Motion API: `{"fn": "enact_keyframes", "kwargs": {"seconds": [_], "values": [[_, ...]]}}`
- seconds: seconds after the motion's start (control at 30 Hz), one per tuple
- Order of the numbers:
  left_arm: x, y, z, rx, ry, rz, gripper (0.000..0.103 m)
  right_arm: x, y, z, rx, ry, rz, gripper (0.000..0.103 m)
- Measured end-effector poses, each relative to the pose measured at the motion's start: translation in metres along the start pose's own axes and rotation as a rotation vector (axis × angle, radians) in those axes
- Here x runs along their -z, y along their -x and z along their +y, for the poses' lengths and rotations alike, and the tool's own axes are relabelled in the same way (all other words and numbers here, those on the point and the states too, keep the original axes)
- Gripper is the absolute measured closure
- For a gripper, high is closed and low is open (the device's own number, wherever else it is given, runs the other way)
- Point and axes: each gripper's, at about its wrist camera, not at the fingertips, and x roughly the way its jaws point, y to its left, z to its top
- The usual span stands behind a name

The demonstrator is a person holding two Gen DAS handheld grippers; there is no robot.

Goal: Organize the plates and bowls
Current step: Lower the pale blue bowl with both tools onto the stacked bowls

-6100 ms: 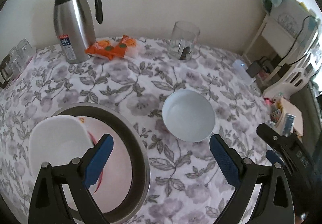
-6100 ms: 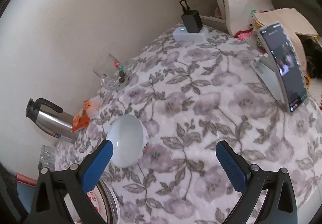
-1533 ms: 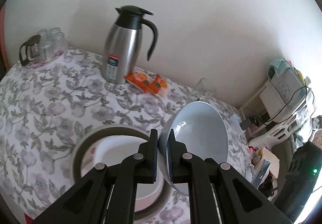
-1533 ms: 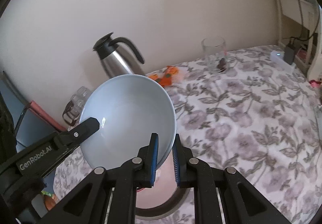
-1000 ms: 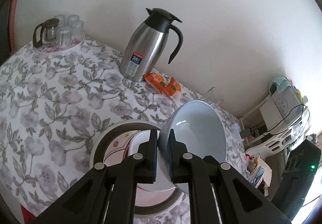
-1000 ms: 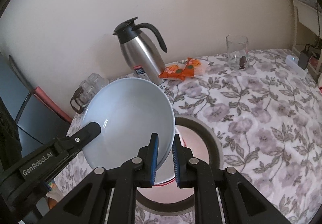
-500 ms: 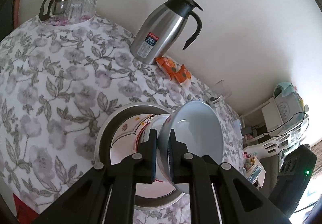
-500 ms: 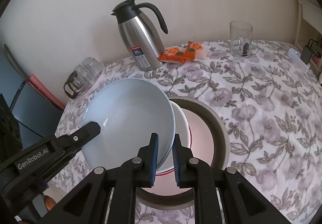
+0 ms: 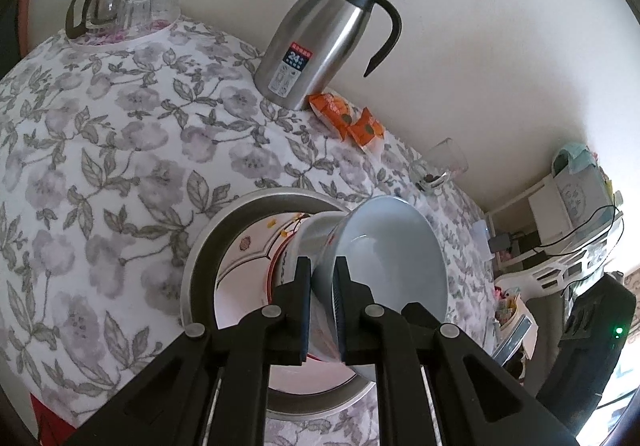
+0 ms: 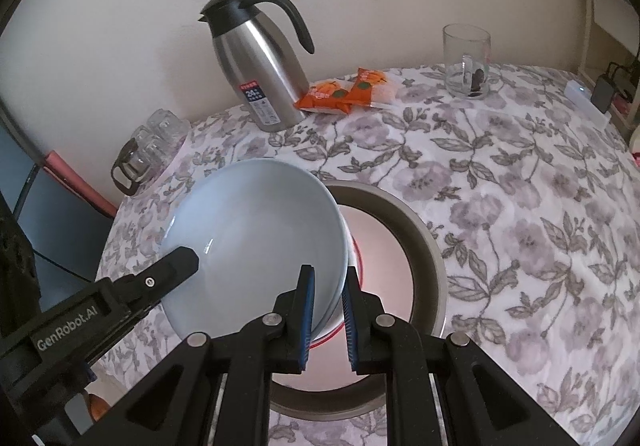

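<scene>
A pale blue bowl (image 9: 396, 266) (image 10: 260, 230) is held tilted, just over a white bowl with a red rim (image 10: 352, 246) (image 9: 312, 234). The white bowl sits in a large plate with a grey-brown rim (image 10: 424, 238) (image 9: 200, 246). My left gripper (image 9: 322, 266) is shut on the blue bowl's near-left rim. My right gripper (image 10: 328, 274) is shut on the opposite rim. In the right wrist view one finger of the left gripper (image 10: 176, 258) lies across the bowl's inside edge. The blue bowl hides most of the white one.
A steel thermos jug (image 9: 320, 37) (image 10: 260, 57) stands by the wall beside orange snack packets (image 9: 348, 117) (image 10: 344, 89). A glass mug (image 10: 466, 61) is at the back right. A glass pot with cups (image 9: 120, 5) is at the far left. A charger (image 10: 600, 93) lies near the table's right edge.
Six seconds ago both grippers were open and the blue bowl stood on the cloth. Over the last second both grippers have sunk with the bowl towards the white bowl on the plate.
</scene>
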Motion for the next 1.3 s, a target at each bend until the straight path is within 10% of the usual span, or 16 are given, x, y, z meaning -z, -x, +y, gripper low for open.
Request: {"fn": "enact_keyframes", "kwargs": {"seconds": [1.3], "values": [[-0.001, -0.001, -0.002, -0.012, -0.036, -0.023, 0.086, -0.002, -0.006, -0.005, 0.006, -0.013, -0.005, 0.087]]}}
